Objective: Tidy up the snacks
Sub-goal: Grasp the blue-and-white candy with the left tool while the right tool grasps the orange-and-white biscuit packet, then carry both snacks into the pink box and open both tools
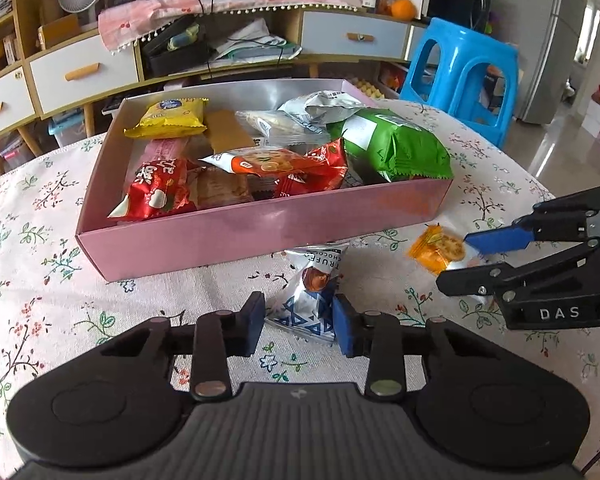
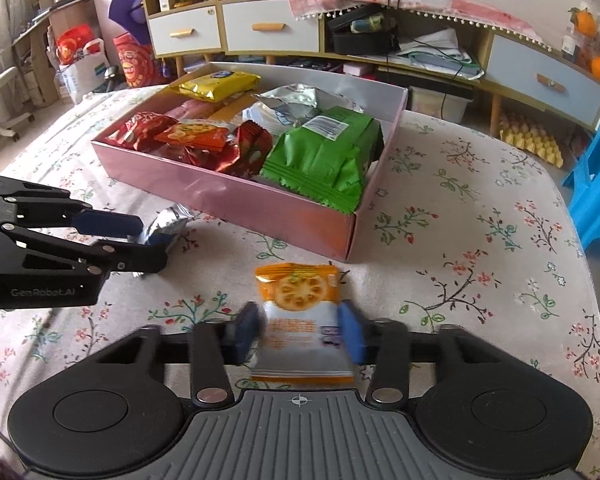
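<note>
— What was in the pink box (image 1: 260, 228)?

— It sat on the desk (image 1: 40, 260) with its floral cloth, open at the top and crowded with snacks. A yellow packet (image 1: 168, 118) lay at the far left corner, a big green bag (image 1: 396, 144) filled the right end, a crumpled silver bag (image 1: 324, 106) lay behind the green one, and red packets (image 1: 156, 190) lay along the near wall with an orange-and-white packet (image 1: 260, 162) on top of them.

— And the jaws?

— The left gripper (image 1: 298, 320) had its jaws nearly closed, both blue pads pressed on the sides of a silver-and-blue truffle packet (image 1: 312, 288) that lay on the cloth just in front of the box. The right gripper (image 2: 300, 330) had its jaws narrowed onto an orange cracker packet (image 2: 300, 312), which lay on the desk near the box's front right corner; the pads sat against both its edges.

— Anything hard to make out?

— The right gripper's fingers were blurred in its own view, so the exact contact was soft. In the left view its lower finger covered part of the cracker packet. The snacks under the top layer in the box were mostly hidden, and the print on the packets was too small to read.
</note>
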`<action>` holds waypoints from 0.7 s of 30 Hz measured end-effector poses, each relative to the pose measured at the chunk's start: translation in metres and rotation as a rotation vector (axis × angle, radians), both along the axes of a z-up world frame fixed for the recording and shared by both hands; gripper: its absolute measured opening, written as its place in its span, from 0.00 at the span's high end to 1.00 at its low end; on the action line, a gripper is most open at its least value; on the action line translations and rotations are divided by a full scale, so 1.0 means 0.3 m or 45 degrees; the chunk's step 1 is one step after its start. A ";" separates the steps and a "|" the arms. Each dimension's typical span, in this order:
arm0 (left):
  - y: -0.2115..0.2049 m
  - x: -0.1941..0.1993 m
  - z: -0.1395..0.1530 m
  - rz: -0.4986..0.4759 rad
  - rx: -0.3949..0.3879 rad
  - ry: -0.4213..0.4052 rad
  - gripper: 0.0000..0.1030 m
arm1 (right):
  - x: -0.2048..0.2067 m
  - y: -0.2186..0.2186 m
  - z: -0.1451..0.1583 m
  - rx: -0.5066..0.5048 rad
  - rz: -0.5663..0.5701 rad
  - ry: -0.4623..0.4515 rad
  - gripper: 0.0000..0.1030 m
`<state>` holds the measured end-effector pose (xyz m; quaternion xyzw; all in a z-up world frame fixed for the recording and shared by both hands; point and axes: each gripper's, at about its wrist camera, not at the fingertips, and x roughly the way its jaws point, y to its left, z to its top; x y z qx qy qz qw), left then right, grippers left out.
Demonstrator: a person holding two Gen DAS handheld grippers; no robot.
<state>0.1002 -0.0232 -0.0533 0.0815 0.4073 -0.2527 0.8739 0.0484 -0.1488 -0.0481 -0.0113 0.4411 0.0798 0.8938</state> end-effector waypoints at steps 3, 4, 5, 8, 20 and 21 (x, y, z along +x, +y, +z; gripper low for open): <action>-0.001 0.003 0.006 0.014 -0.009 0.020 0.70 | 0.003 0.005 0.006 0.026 0.003 0.015 0.63; 0.003 0.005 0.008 0.015 -0.015 0.030 0.70 | 0.003 0.007 0.010 0.038 0.009 0.019 0.63; 0.004 0.007 0.010 0.017 -0.021 0.040 0.70 | 0.003 0.010 0.015 0.050 0.012 0.023 0.63; 0.009 0.008 0.014 0.021 -0.030 0.062 0.70 | -0.002 0.018 0.032 0.072 0.015 0.021 0.63; 0.054 -0.004 0.054 0.050 -0.091 0.075 0.71 | -0.012 0.016 0.088 0.170 -0.003 0.013 0.63; 0.058 -0.005 0.059 0.053 -0.096 0.073 0.71 | -0.011 0.015 0.093 0.177 -0.005 0.010 0.63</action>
